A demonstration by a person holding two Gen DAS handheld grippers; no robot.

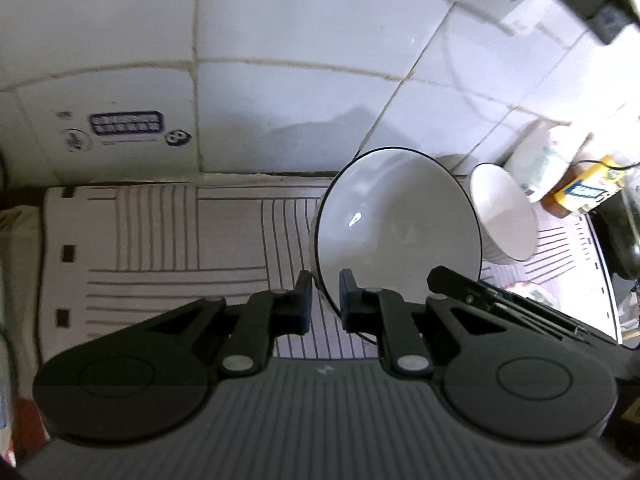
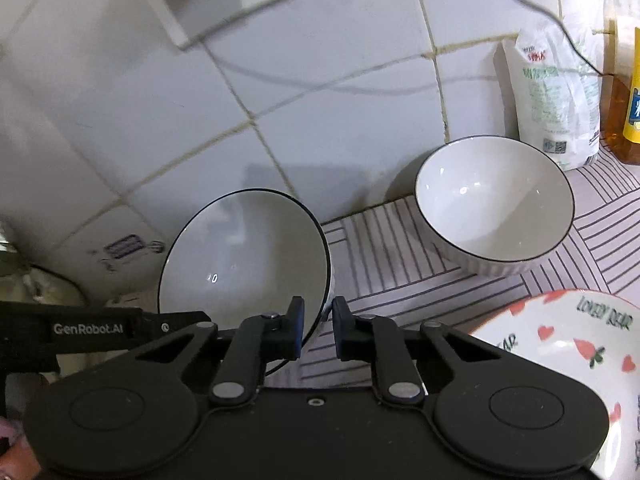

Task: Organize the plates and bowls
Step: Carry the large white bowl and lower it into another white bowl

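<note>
Left wrist view: left gripper (image 1: pixel 325 300) closed on the near rim of the black-rimmed white bowl (image 1: pixel 400 224); second bowl (image 1: pixel 505 216) beyond, to its right.

Right wrist view: right gripper (image 2: pixel 318 330) clamped on the same bowl's (image 2: pixel 244 256) right rim; second bowl (image 2: pixel 494 200) ahead-right, patterned plate (image 2: pixel 560 344) just right.

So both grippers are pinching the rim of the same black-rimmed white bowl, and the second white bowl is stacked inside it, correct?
Not quite. The left gripper and right gripper do both pinch the rim of the tilted black-rimmed bowl, but the second white bowl is not inside it. The right wrist view shows it standing apart on the striped mat, nearer the wall.
</note>
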